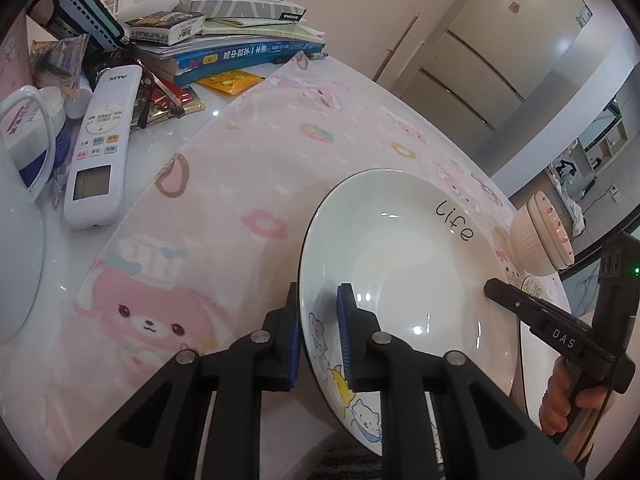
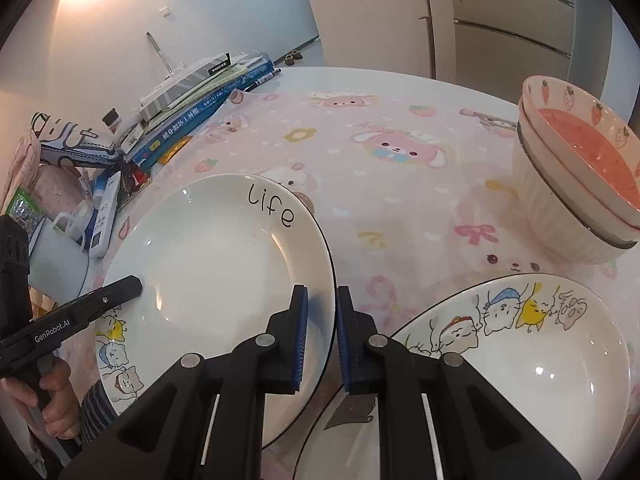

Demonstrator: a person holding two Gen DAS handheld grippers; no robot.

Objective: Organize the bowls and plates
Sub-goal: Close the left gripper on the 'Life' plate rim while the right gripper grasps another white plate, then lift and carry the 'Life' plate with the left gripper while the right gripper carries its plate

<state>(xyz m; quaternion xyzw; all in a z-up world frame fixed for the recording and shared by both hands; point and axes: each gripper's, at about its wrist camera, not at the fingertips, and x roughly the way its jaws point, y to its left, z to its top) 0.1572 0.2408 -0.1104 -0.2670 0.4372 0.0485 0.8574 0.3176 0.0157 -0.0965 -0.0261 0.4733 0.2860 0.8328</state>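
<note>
A white "Life" plate (image 1: 404, 264) with cartoon cats on its rim is held tilted above the pink tablecloth. My left gripper (image 1: 319, 332) is shut on its left rim. My right gripper (image 2: 322, 328) is shut on its right rim (image 2: 224, 264). A second cat plate (image 2: 532, 360) lies on the cloth at lower right. Two stacked bowls (image 2: 576, 184), the top one pink inside with strawberries, stand at the right; they also show in the left wrist view (image 1: 538, 236).
A stack of books (image 1: 240, 40), a white remote (image 1: 102, 148), a white mug (image 1: 24, 140) and small clutter crowd the table's left side. The pink cartoon tablecloth (image 1: 240, 184) covers the middle. A fridge (image 1: 500, 52) stands behind the table.
</note>
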